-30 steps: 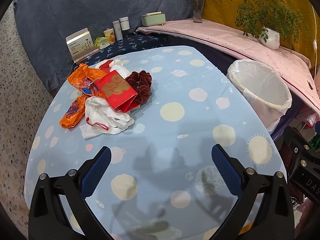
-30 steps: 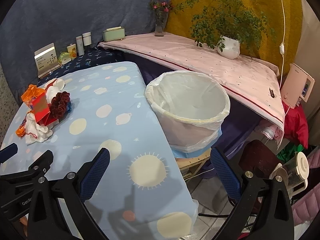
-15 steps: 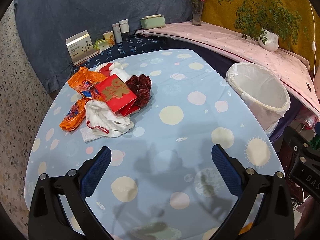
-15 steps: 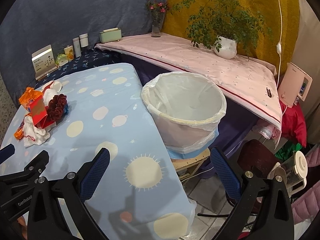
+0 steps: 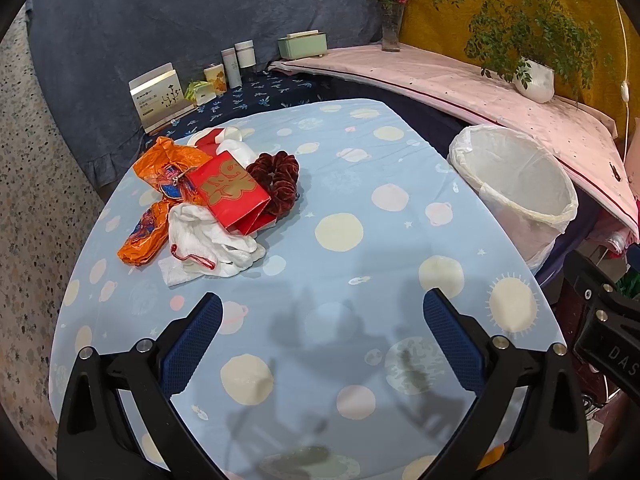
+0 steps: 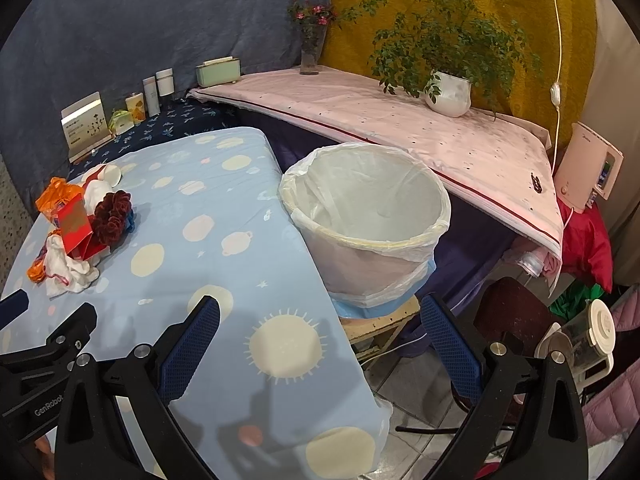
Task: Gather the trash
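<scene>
Both the left gripper (image 5: 320,316) and the right gripper (image 6: 320,316) gape empty. The trash pile (image 5: 212,204) lies ahead-left of the left jaws; the lined bin (image 6: 366,216), seemingly empty, waits ahead of the right.

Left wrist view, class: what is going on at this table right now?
A person holds two grippers above a table covered in a blue planet-print cloth. Both the left gripper and the right gripper are open and empty. A trash pile of orange wrappers, a red paper bag, white cloth and a dark red scrunchie lies untouched. The lined bin beside the table looks empty. Nothing is collected yet.
</scene>
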Demonstrator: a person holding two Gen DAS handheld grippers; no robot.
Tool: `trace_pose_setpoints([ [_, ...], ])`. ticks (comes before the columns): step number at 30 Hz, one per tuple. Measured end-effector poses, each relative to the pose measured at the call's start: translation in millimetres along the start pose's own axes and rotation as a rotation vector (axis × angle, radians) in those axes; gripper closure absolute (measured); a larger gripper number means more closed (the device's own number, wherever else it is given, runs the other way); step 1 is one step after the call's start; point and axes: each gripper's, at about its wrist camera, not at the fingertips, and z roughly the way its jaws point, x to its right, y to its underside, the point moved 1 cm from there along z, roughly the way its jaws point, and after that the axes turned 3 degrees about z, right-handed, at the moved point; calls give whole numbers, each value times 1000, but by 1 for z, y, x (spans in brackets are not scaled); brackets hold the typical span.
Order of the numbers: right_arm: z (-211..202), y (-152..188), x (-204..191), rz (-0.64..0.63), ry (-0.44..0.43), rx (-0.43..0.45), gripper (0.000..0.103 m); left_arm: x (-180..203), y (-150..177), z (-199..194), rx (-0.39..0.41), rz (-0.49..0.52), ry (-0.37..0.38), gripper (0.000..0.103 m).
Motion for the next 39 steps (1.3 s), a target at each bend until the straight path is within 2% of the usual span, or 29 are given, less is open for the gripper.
trace_pose_setpoints([
  [11, 1, 2, 0, 10, 5, -2, 7, 1, 0, 0, -6, -4, 6, 7],
  [23, 8, 2, -7, 21, 12, 2, 7, -17, 3, 21, -44, -32, 14, 7],
  [28, 16, 2, -20, 8, -6, -11, 7, -34, 6, 33, -61, -70, 4, 7],
  [39, 30, -6, -64, -38, -78, -18, 7, -97, 4, 59, -114, -204, -34, 7],
])
